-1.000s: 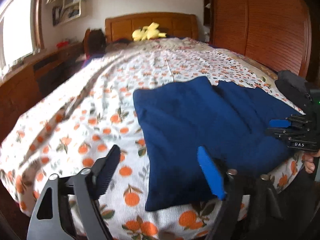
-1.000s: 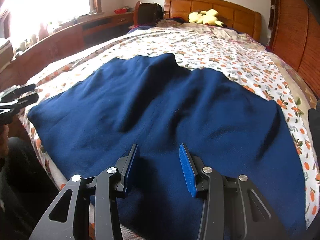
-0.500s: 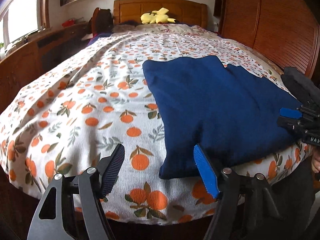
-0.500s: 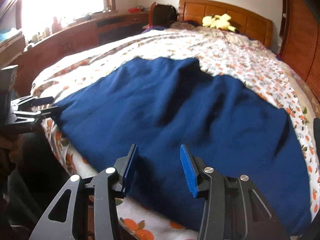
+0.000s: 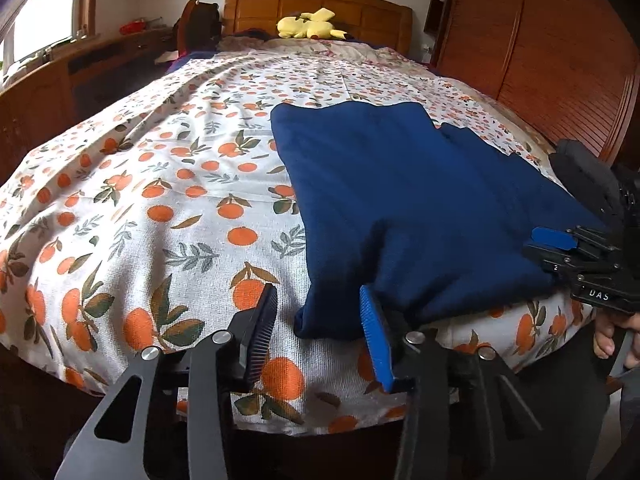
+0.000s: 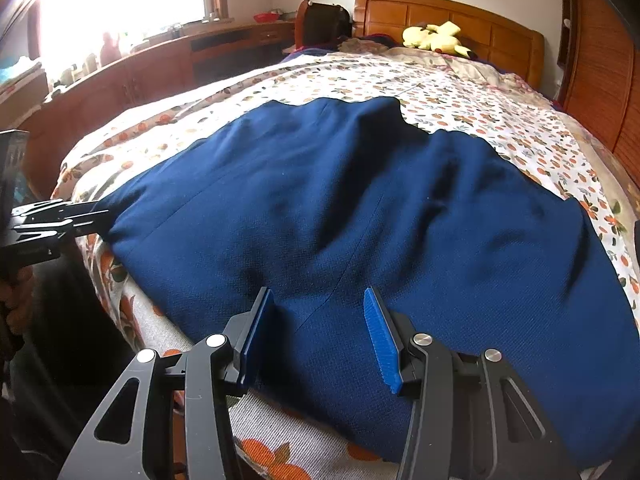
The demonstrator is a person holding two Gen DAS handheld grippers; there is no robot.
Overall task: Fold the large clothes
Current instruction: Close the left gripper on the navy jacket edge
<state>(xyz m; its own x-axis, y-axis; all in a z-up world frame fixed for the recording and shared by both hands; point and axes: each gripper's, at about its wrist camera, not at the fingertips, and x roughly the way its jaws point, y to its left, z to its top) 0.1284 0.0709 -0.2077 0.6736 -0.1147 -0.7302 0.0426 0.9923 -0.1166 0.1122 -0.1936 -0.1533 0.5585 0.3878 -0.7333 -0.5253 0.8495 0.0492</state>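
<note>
Left wrist view: left gripper (image 5: 318, 326) jaws spread, empty, just short of the navy garment (image 5: 420, 208)'s near-left corner at 5 o'clock on the orange-print bedspread (image 5: 160, 208). Right gripper (image 6: 318, 336) also spread, empty, over the near hem. Advice: close on both hem corners together, pinch all layers, lift evenly. Versus 0.5 s ago: both grippers sit closer to the hem; jaw gap unchanged.

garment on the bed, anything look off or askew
Mostly fine: the garment lies spread on the bed, but its far edge is uneven, one part jutting further, with soft wrinkles across the middle. Its near-left corner hangs over the bed's edge.
</note>
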